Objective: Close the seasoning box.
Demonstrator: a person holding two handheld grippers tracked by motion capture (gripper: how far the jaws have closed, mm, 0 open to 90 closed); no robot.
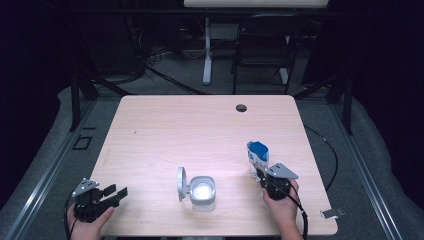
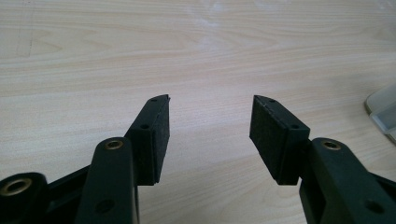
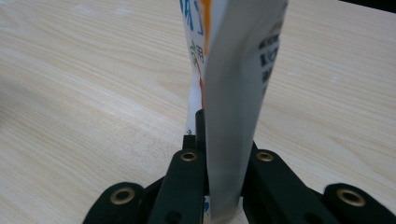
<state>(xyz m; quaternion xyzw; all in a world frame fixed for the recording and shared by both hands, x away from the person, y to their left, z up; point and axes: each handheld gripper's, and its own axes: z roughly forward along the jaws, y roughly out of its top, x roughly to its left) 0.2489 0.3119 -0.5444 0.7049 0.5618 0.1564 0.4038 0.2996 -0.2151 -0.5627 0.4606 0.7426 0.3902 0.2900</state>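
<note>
A white and blue pouch (image 1: 257, 156) stands upright near the table's front right. My right gripper (image 1: 260, 175) is shut on its lower part. In the right gripper view the pouch (image 3: 240, 70) rises edge-on between the jaws of my right gripper (image 3: 224, 140), which pinch it flat. My left gripper (image 1: 119, 192) rests at the front left corner, open with nothing between its fingers. In the left gripper view, bare wood shows between the pads of my left gripper (image 2: 210, 112). A white container (image 1: 202, 193) with its round lid (image 1: 181, 184) flipped open to the left sits between the two grippers.
The light wooden table (image 1: 200, 125) has a cable hole (image 1: 241, 107) near its far edge. A small grey clip (image 1: 332, 213) lies at the front right corner. A dark chair (image 1: 262, 45) and a desk leg (image 1: 207, 50) stand beyond the table. The container's edge (image 2: 383, 112) shows at the right of the left gripper view.
</note>
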